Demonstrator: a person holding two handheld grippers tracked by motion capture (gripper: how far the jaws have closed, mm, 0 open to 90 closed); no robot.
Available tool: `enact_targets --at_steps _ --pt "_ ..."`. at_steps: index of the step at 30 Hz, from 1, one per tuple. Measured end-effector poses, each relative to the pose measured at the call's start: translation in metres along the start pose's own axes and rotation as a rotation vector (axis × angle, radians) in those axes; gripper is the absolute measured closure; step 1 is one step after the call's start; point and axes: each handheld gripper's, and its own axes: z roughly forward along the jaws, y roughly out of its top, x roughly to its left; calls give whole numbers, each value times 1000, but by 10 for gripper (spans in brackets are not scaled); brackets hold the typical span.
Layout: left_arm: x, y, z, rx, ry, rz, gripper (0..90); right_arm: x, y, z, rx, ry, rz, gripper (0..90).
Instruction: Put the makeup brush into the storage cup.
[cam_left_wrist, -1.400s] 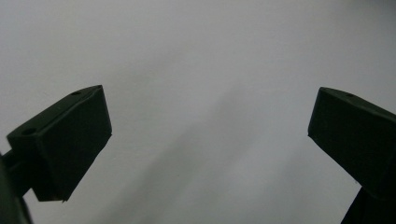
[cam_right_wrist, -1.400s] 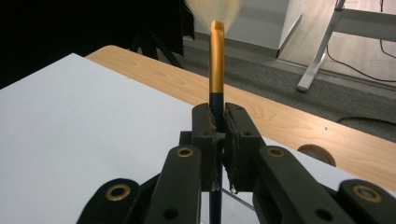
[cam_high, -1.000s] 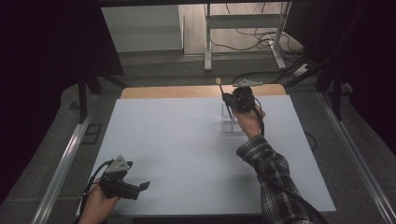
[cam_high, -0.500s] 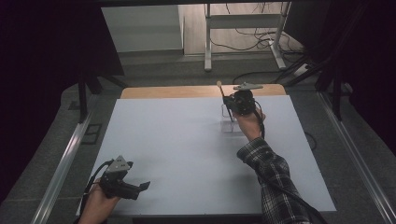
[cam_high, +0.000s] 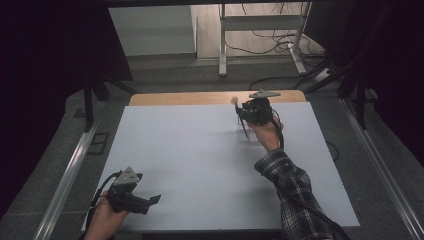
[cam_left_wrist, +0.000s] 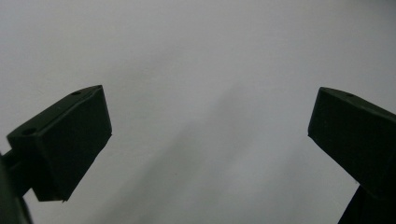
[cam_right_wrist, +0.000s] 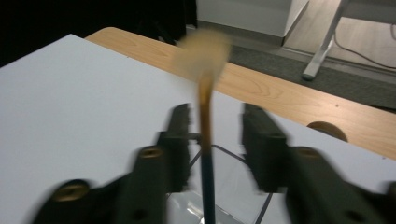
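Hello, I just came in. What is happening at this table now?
A person works at a white table with a gripper in each hand. The right gripper is at the far side, around a thin brush standing in a clear holder; whether its jaws grip the brush is unclear. The left gripper rests open near the front edge, holding nothing.
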Motion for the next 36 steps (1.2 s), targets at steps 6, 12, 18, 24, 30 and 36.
enact_targets --at_steps 6,12,18,24,30,36 --pt "0 0 0 -3 0 -2 2 0 3 5 37 12 -9 186" --pt "0 0 0 -4 0 -6 1 3 2 4 56 -14 -26 98" --pt "1 0 -1 -7 1 -9 0 3 2 3 71 -15 -11 46" --pt "1 0 -1 -5 3 -8 0 3 1 2 81 -10 -6 33" --pt "0 0 -1 -4 2 -8 0 6 1 0 93 -1 -18 32" --pt "0 0 -1 -3 3 -7 1 8 2 -4 96 7 -28 31"
